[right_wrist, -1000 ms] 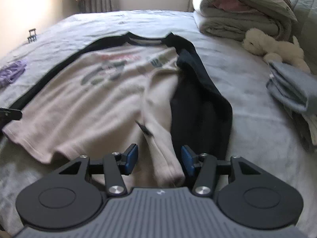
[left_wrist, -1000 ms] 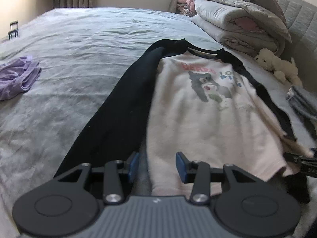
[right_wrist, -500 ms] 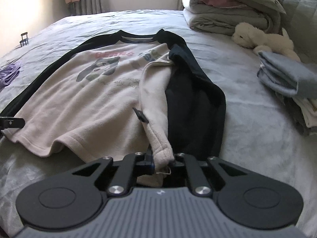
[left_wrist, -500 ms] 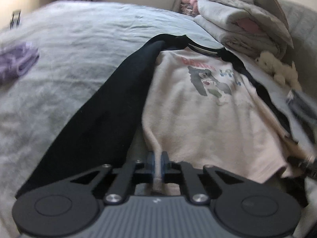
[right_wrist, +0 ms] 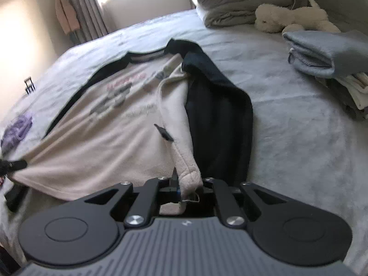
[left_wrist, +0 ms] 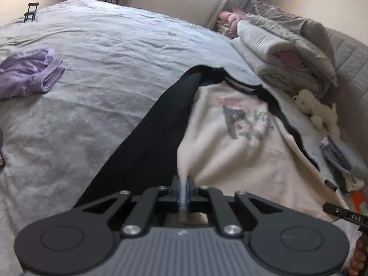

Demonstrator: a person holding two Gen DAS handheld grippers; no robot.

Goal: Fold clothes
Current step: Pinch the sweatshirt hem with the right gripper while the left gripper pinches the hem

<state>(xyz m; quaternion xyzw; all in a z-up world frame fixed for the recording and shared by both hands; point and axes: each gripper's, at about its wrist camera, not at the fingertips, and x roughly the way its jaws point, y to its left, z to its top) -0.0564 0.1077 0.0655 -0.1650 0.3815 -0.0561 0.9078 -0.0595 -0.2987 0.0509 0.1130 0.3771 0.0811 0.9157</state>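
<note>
Left hand-held gripper is pinching the near hem corner of the cream shirt; right hand-held gripper is pinching the opposite hem corner. Shirt is lying on the bed, long axis running away toward the collar, black sleeves alongside.

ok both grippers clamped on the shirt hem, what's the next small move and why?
Probably lift both hem corners together and carry them toward the collar. The left gripper and right gripper are each shut on the hem of the shirt, which lies front up on the bed, the right sleeve already folded alongside. An uneven lift would likely skew the fold.
</note>
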